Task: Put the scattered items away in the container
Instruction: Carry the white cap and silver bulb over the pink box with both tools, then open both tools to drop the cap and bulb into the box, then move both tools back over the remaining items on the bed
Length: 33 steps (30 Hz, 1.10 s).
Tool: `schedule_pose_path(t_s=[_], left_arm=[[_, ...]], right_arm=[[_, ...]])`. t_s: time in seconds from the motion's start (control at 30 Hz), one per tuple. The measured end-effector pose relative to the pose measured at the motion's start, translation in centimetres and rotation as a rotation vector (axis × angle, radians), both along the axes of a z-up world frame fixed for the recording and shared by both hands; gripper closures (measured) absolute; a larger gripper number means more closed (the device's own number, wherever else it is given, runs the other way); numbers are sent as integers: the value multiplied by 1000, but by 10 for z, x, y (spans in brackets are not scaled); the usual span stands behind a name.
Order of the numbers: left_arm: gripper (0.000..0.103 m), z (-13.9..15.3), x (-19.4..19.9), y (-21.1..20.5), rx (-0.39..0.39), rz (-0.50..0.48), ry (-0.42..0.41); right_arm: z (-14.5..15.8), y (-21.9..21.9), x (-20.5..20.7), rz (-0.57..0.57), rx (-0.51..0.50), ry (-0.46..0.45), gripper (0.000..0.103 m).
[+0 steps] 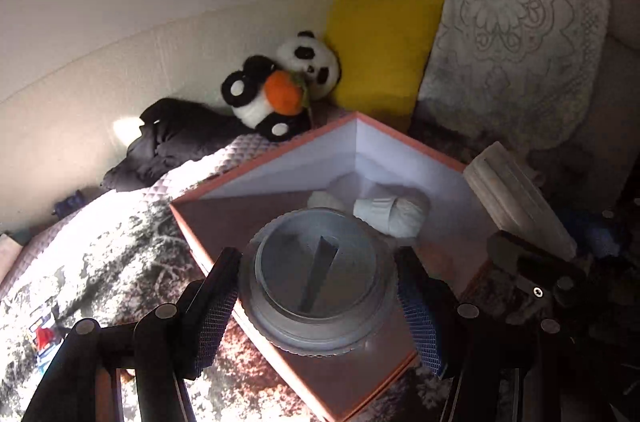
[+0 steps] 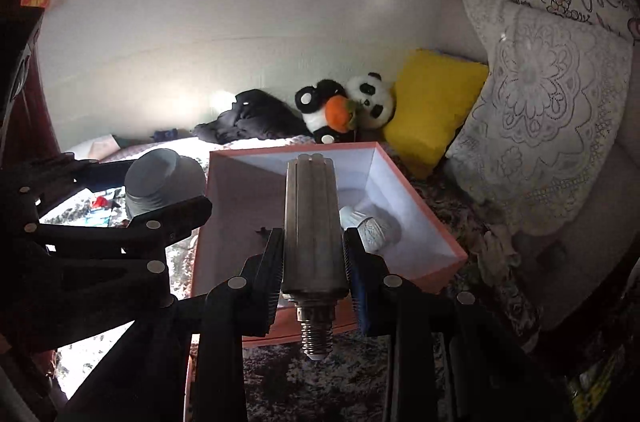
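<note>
My left gripper (image 1: 318, 296) clamps the round grey jar (image 1: 316, 278) above the pink box's (image 1: 224, 182) near corner, ready to drop. My right gripper (image 2: 314, 272) pinches the long metal bulb (image 2: 312, 218) over the box too; rolled socks (image 1: 394, 216) lie inside.

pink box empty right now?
No, a white rolled item already lies inside the pink box, against its far white wall.

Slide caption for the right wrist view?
Right gripper clamps an LED corn bulb above the open pink box.
</note>
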State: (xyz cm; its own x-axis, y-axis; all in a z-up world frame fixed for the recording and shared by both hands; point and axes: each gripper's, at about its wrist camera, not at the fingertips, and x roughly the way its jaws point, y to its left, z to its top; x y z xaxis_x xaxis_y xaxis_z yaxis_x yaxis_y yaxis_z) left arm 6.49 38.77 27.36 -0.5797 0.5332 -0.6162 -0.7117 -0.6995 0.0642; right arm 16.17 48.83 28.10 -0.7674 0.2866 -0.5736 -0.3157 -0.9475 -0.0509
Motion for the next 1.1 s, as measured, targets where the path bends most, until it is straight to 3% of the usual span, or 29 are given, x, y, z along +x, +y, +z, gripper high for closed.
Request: schedule_pose_path(t_s=[0.17,0.43,0.47,0.5,0.53,0.6,0.63,0.67,0.87,1.1], left_arm=[[37,-7,-33,35,-33,-17,6],[37,-44,-89,74,-72,-13,-49],[34,-50,-96,77,-77,-17,-66],[20,-54,-100,78,-81,-18,-77],[15,-58,-104,80,-90,3,-70],[2,-64,-113,78,-114,68,-41],[0,-65,-117,75,-104,71,-54],[0,-66,-121,72,-93,70,-71],[0,-50,-118,53,-76,94,-45],[0,-13,-94,21,-40,108,10]], right_arm=[[-10,41,-33,-40,-18,-1,72],[-47,92,-86,-73,-55,-33,72],[-52,95,-92,-72,-60,-38,72],[-56,99,-97,-69,-68,-36,72],[-60,101,-101,-65,-78,-32,71],[-65,108,-108,-102,-75,-32,45],[-66,109,-108,-140,-59,-23,13],[-65,111,-105,-158,-51,14,0],[-51,111,-96,-162,-65,61,1],[-28,72,-81,-122,-18,69,1]])
